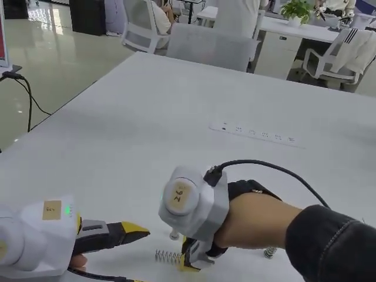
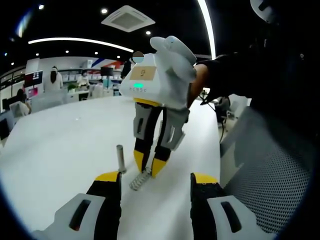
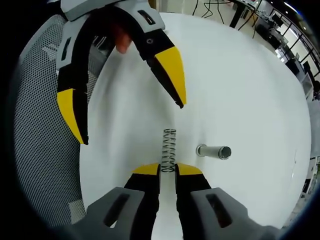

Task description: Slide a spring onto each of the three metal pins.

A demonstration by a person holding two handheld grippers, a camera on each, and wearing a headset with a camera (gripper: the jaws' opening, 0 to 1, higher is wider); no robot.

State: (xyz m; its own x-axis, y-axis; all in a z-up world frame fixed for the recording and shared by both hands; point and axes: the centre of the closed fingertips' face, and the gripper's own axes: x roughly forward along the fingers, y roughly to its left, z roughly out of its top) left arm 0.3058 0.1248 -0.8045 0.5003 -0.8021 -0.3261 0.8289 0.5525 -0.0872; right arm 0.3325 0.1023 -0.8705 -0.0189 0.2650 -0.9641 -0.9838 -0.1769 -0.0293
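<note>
Your counter [image 1: 147,117] is plain white; the spring [image 3: 169,145] on it is silver, ringed with fine coils; the pin [image 3: 214,151] just beside the spring is dull silver-grey. Your right gripper [image 3: 168,170], at the spring, has a white body and grey-and-black fingers [image 3: 145,200] with yellow tips; your left gripper [image 2: 155,177], facing the spring, is white with a green light, its fingers [image 2: 107,200] black tipped yellow. The cable [image 1: 276,169] beyond the spring is black; the chair [image 3: 40,150] is grey dotted mesh.
</note>
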